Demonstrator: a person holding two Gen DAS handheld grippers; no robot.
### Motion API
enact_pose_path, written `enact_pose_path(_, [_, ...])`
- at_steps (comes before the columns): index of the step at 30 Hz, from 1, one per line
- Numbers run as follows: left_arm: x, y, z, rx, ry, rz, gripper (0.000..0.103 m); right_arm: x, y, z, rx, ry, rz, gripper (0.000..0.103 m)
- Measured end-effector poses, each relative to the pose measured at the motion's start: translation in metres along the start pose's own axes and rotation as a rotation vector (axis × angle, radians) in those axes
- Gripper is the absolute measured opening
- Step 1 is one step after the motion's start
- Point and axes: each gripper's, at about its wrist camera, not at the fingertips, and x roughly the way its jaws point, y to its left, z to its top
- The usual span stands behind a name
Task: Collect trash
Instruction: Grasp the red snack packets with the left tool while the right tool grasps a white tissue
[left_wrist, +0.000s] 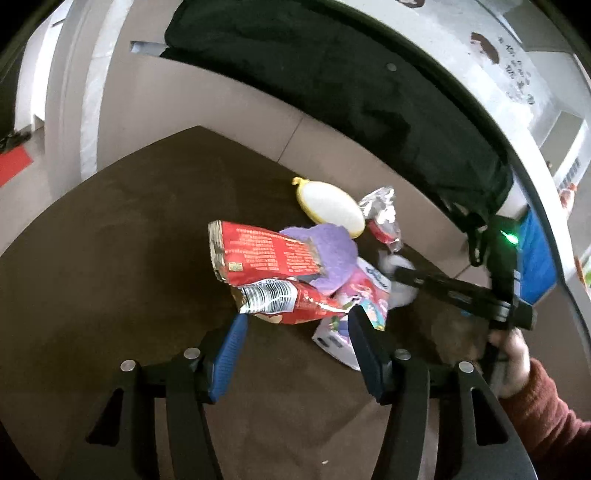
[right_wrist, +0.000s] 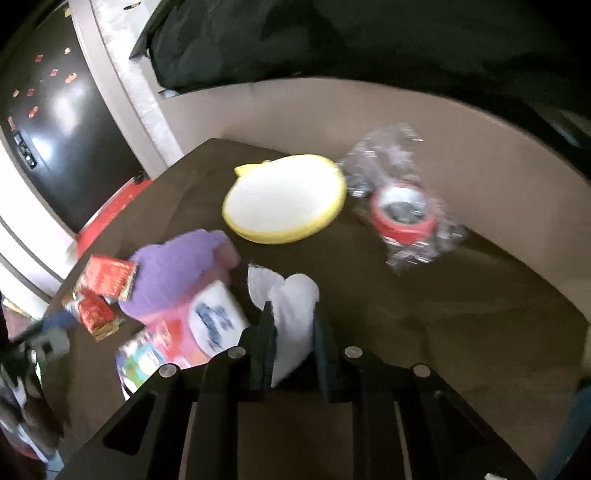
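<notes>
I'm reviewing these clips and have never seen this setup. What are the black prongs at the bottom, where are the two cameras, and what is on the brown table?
No robot: a person holds handheld tongs in each hand, each with a fisheye camera looking along its fingers. The left tongs are open near red crinkled snack wrappers. The right tongs pinch a white crumpled tissue. On the brown table also lie a purple fuzzy cloth, a yellow-rimmed white oval sponge, a clear crumpled plastic wrapper with a red ring and a pink printed tissue pack.

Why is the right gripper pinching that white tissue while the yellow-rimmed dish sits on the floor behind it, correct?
Nearly. The right gripper does pinch the white tissue, but the yellow-rimmed dish sits on the brown table, not the floor, as the right wrist view shows.
</notes>
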Motion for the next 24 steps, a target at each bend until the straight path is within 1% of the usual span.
enact_pose_path(2, [-0.001,-0.003,-0.001,0.022,0.025,-0.008,0.058,-0.014,-0.011,-0.008,0.013,-0.024,-0.018,0.017])
enact_pose_path(5, [-0.006,-0.010,-0.006,0.079,0.071,-0.032,0.058,-0.040,-0.029,-0.019,0.027,-0.079,-0.078,0.017])
enact_pose_path(7, [-0.011,-0.019,-0.012,0.147,0.104,-0.046,0.058,-0.054,-0.039,-0.024,0.036,-0.110,-0.107,0.016])
enact_pose_path(9, [-0.018,-0.028,-0.017,0.212,0.116,-0.045,0.058,-0.065,-0.053,-0.029,0.059,-0.124,-0.124,0.016])
enact_pose_path(11, [-0.026,-0.042,-0.023,0.311,0.107,-0.025,0.058,-0.066,-0.061,-0.031,0.079,-0.126,-0.130,0.016])
enact_pose_path(13, [-0.034,-0.048,-0.023,0.361,0.076,-0.005,0.058,-0.067,-0.068,-0.034,0.094,-0.125,-0.130,0.016])
enact_pose_path(16, [-0.035,-0.045,-0.012,0.368,0.030,0.041,0.058,-0.064,-0.074,-0.041,0.117,-0.109,-0.119,0.017])
enact_pose_path(18, [-0.023,-0.036,0.000,0.363,0.023,0.072,0.059,-0.061,-0.076,-0.045,0.121,-0.097,-0.110,0.017])
enact_pose_path(19, [-0.014,-0.030,0.006,0.367,0.035,0.081,0.059,-0.059,-0.074,-0.046,0.122,-0.094,-0.108,0.017])
enact_pose_path(21, [0.005,-0.020,0.012,0.385,0.076,0.090,0.059,-0.059,-0.072,-0.050,0.119,-0.089,-0.097,0.017])
enact_pose_path(24, [0.040,-0.006,0.019,0.398,0.137,0.136,0.059,-0.065,-0.065,-0.055,0.103,-0.094,-0.084,0.017])
